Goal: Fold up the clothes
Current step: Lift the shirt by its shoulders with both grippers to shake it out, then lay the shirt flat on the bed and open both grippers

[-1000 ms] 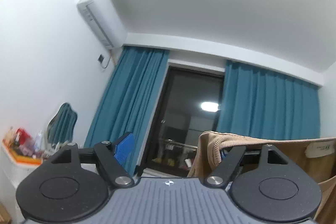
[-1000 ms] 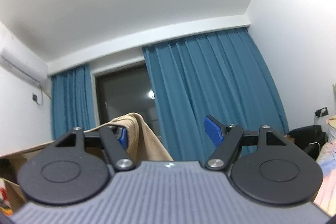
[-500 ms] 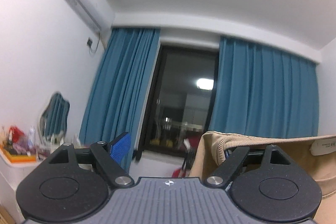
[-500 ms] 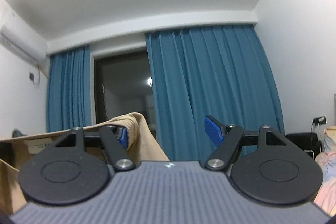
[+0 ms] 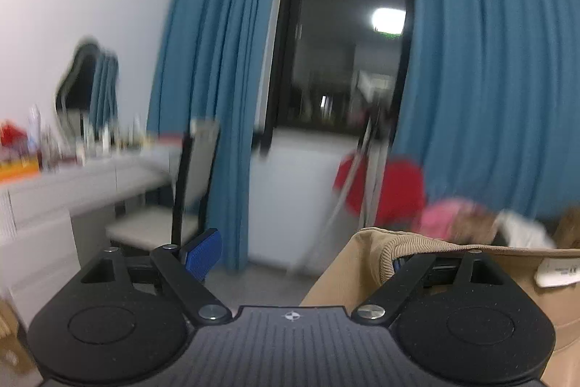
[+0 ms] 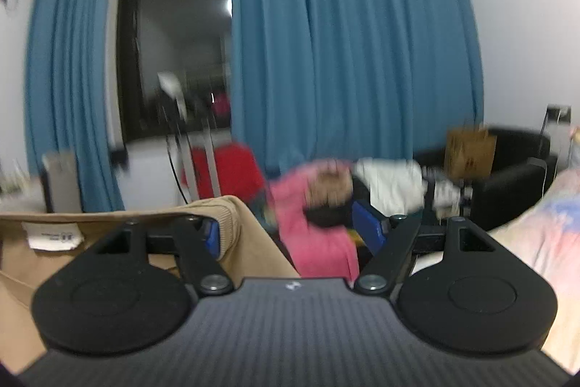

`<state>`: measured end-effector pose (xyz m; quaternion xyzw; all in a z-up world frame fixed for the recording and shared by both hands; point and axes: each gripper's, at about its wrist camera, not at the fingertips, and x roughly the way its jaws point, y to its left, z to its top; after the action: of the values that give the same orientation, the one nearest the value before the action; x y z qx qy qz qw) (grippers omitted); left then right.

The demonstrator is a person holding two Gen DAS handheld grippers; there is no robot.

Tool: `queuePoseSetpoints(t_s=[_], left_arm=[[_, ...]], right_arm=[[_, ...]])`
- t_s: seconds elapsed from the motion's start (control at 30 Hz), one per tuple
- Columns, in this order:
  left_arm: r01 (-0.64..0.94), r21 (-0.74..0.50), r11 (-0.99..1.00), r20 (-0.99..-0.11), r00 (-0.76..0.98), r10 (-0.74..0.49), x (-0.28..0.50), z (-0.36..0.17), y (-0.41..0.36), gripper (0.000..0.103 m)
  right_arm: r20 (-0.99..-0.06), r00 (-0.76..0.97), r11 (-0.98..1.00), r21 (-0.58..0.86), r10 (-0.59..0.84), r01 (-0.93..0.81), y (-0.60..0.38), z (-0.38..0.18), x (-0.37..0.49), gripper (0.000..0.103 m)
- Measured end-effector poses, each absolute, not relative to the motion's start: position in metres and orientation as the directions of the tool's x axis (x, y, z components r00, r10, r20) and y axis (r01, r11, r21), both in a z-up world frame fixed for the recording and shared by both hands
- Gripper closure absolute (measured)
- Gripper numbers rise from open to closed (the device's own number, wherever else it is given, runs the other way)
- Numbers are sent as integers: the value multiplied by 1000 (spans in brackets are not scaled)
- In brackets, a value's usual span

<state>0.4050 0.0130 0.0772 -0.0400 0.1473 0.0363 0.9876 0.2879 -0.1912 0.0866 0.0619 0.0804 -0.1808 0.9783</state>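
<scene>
Tan sweater (image 5: 366,260) draped over one finger of each wide-open gripper, left (image 5: 301,256) and right (image 6: 293,231).

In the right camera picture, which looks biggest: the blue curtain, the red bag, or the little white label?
1. Blue curtain
2. Red bag
3. White label

The label sits nearest the camera and looks smallest anyway.

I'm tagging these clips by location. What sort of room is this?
Probably a bedroom at home: a dressing table with a mirror and bottles, long blue curtains at a dark window, and a heap of clothes.
</scene>
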Motion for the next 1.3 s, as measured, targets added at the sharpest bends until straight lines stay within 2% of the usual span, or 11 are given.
queuePoseSetpoints(t_s=[0.13, 0.27, 0.4, 0.5, 0.57, 0.67, 0.73, 0.87, 1.07, 1.3], left_arm=[[-89, -31, 996, -447, 892, 66, 475, -20, 1, 15], [-40, 66, 997, -626, 776, 72, 521, -104, -2, 16], [-3, 174, 985, -647, 754, 117, 525, -120, -12, 13], [28, 266, 964, -645, 748, 156, 525, -124, -23, 9], [79, 336, 939, -646, 745, 168, 520, -120, -36, 3], [132, 413, 901, -646, 741, 187, 501, -110, -57, 2], [158, 417, 895, -647, 743, 170, 482, -100, -68, 1], [197, 339, 920, -644, 761, 75, 428, -65, -75, 1], [230, 117, 966, -594, 796, -118, 303, -21, -46, 0], [166, -38, 985, -536, 829, -161, 176, -17, 31, 0]], right_arm=[[-353, 880, 932, 54, -318, 359, -208, 3, 357, 31], [-553, 798, 953, 19, -241, 301, -223, -63, 404, 32], [-669, 727, 969, 41, -154, 243, -221, -86, 421, 31], [-724, 681, 988, -9, -114, 156, -207, -83, 418, 25], [-729, 680, 996, -41, -84, 78, -191, -72, 414, 25], [-709, 703, 998, -50, -55, 28, -172, -50, 401, 25], [-686, 727, 999, -24, -36, 27, -162, -33, 384, 25], [-637, 771, 997, 61, 1, 49, -156, 1, 340, 25], [-527, 850, 982, 167, 15, 86, -155, 29, 249, 25], [-398, 917, 965, 236, -7, 110, -150, 38, 128, 25]])
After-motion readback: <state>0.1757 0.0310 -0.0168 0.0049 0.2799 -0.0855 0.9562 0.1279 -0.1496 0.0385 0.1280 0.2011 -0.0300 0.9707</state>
